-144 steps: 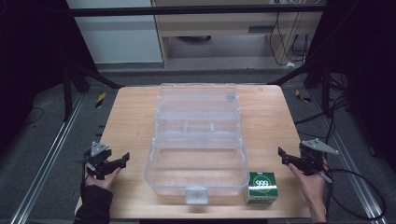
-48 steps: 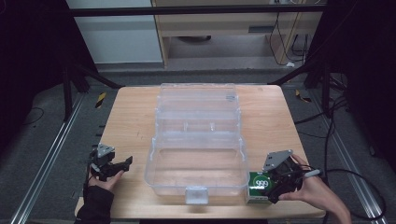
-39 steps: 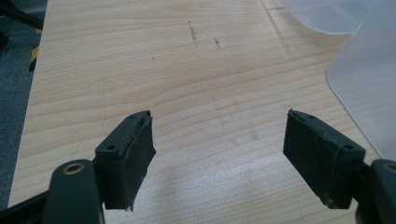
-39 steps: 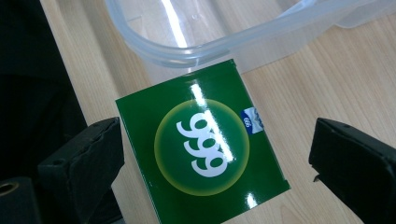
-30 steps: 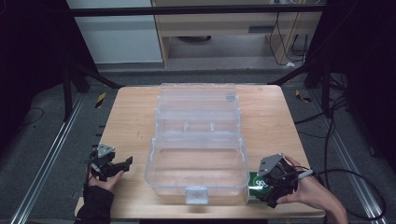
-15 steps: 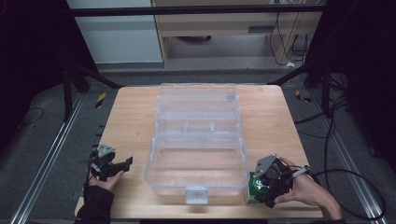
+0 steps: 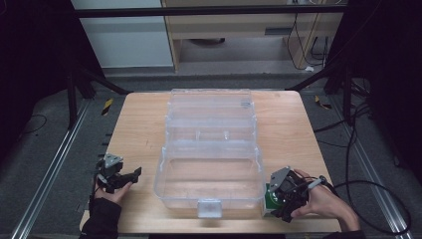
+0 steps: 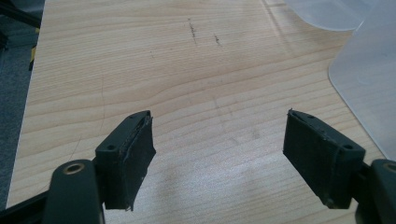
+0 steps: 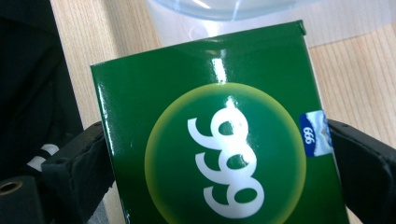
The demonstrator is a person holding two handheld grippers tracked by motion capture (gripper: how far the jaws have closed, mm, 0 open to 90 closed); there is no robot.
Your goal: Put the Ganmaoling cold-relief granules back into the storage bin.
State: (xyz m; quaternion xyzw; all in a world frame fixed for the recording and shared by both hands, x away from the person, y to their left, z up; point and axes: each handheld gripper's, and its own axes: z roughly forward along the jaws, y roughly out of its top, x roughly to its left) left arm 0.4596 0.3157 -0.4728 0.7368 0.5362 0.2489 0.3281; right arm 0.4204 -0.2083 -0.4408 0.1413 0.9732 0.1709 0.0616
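— Dark room all round, and a pale wooden counter [image 7: 134, 124] in the middle. How far along does the work look?

— Early, I'd judge. The right gripper [image 7: 278, 195] has its jaws on either side of a green box [image 9: 219, 154], one pad against each edge, so it seems to have a grip. The box sits between those jaws, low at the counter's near edge; whether it is off the wood yet I cannot tell.

— And what is left?

— Likely the carry. A clear bin [image 7: 209, 174] stands open just beside that gripper, on its inner side, and nothing lies inside it. The box would need lifting over the bin's wall and setting down in there.

— The other hand?

— The left gripper [image 7: 130, 175] rests low on the far side of the bin from the box, jaws wide apart, nothing between them but bare wood.

— Anything in the way?

— Only the bin's own wall, which rises right next to the box, touching or nearly so. The raised lid [image 7: 211, 107] lies beyond, away from both grippers, out of the path. Cables trail off the counter behind the right hand.
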